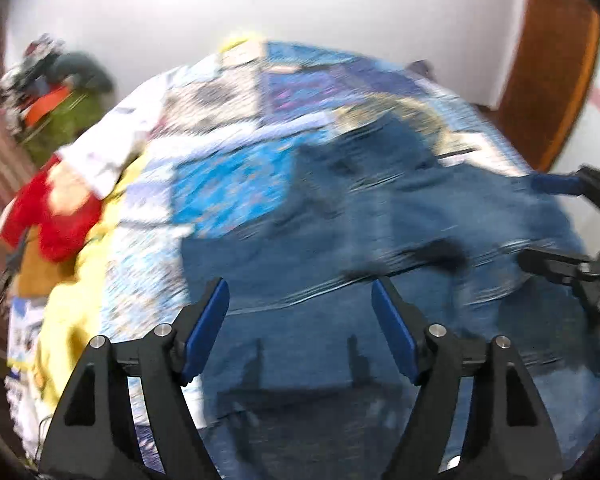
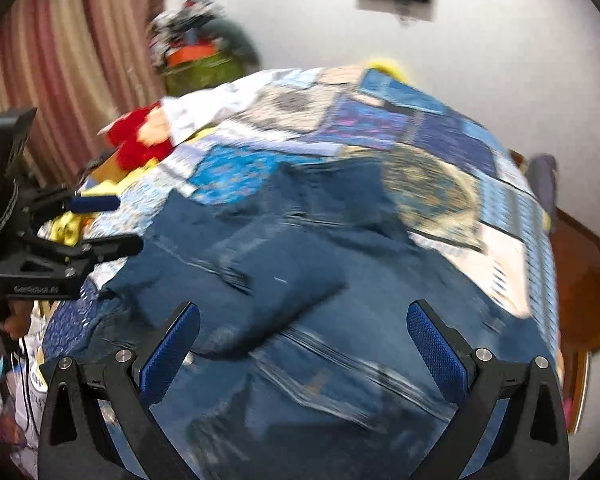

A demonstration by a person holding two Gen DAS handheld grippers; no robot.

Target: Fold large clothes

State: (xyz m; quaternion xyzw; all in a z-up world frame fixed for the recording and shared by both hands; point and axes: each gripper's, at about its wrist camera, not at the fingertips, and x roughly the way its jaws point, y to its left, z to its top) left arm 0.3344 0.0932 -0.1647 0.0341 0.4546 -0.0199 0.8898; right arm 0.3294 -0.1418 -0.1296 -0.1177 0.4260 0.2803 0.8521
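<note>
Dark blue jeans (image 1: 400, 220) lie spread on a patchwork quilt, and both views are blurred. In the right wrist view one part of the jeans (image 2: 288, 280) lies folded over the rest. My left gripper (image 1: 298, 286) hovers over the near part of the denim, open, with nothing between its blue pads. My right gripper (image 2: 304, 308) is also open above the denim, its fingers empty. Each gripper shows in the other's view: the right gripper (image 1: 540, 222) at the right edge, the left gripper (image 2: 116, 224) at the left edge, both open beside the jeans.
The blue patchwork quilt (image 2: 428, 184) covers the bed. A red plush toy (image 1: 60, 216) and a white garment (image 1: 112, 148) lie at its far left corner. Beyond them are a green heap with clothes (image 2: 204, 68) and striped curtains (image 2: 60, 64). Wooden furniture (image 1: 556, 80) stands to the right.
</note>
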